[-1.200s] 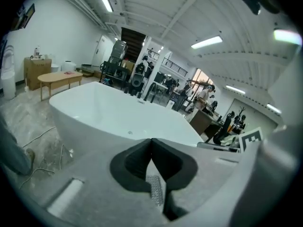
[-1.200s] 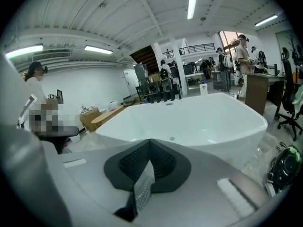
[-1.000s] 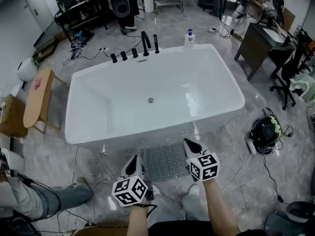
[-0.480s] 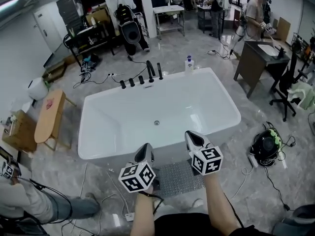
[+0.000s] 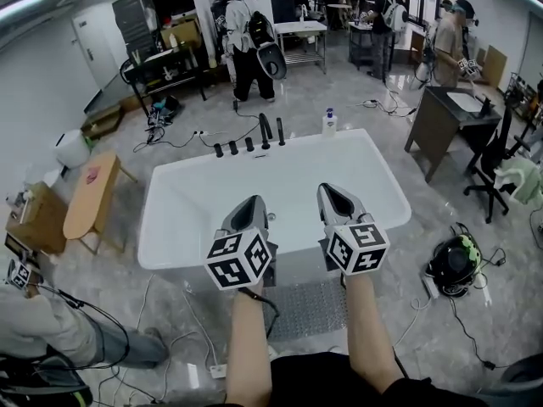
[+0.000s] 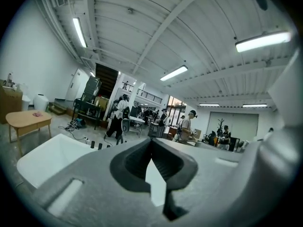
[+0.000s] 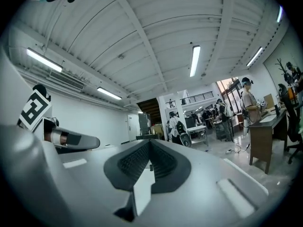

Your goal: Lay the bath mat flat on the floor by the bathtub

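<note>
The grey studded bath mat (image 5: 307,309) lies flat on the floor against the near side of the white bathtub (image 5: 195,202); my forearms hide part of it. Both grippers are held up well above the mat, in front of the tub's near rim. The left gripper (image 5: 251,203) is shut and holds nothing. The right gripper (image 5: 333,193) is also shut and holds nothing. In the left gripper view the left gripper (image 6: 151,144) points out over the tub toward the room. The right gripper (image 7: 150,146) in its own view points level across the room, jaws together.
Black tap fittings (image 5: 251,142) and a pump bottle (image 5: 329,122) stand on the tub's far rim. A wooden bench (image 5: 88,197) stands left, a dark desk (image 5: 448,117) and an office chair (image 5: 501,164) right. A black helmet (image 5: 453,261) and cables (image 5: 199,325) lie on the floor. A person (image 5: 51,329) crouches at left; others stand at the back.
Both grippers have risen from just above the mat to in front of the tub's rim, staying shut. The head view has tilted up, showing more of the room.
</note>
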### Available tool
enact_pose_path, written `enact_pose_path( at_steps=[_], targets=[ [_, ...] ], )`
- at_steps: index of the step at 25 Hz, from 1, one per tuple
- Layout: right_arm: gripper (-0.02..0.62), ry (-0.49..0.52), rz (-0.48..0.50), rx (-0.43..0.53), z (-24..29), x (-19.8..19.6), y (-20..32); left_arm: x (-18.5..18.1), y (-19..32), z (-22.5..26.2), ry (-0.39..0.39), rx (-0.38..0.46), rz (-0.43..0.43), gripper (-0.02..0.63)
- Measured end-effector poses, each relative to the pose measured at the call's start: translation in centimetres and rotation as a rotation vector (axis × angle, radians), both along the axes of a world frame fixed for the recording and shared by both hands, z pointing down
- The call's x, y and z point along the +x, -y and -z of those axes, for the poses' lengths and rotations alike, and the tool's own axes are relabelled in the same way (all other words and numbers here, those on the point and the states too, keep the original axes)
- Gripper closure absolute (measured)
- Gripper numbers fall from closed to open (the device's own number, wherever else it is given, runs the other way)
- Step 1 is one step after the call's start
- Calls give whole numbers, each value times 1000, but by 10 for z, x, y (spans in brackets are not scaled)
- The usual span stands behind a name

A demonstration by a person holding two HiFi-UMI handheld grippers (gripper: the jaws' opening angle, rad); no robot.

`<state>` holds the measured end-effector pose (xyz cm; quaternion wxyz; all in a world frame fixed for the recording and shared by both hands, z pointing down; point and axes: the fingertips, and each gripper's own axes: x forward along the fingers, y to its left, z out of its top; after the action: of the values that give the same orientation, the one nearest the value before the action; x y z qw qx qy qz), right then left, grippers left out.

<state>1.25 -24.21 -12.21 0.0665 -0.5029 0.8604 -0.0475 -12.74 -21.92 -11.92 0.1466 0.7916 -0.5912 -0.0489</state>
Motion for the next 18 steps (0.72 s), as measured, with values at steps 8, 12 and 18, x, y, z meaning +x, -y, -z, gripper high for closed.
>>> enact_pose_path(
  at_steps=[8, 12, 18],
  targets=[
    [589, -52, -54, 85, 27, 18, -13, 1, -10, 18, 46, 145, 114, 601],
    [589, -34, -78, 97, 27, 29, -24, 16, -17, 11, 102, 172, 90, 601],
    [589, -35, -81, 91, 14, 31, -35, 26, -27, 2, 138, 201, 82, 601]
  ],
)
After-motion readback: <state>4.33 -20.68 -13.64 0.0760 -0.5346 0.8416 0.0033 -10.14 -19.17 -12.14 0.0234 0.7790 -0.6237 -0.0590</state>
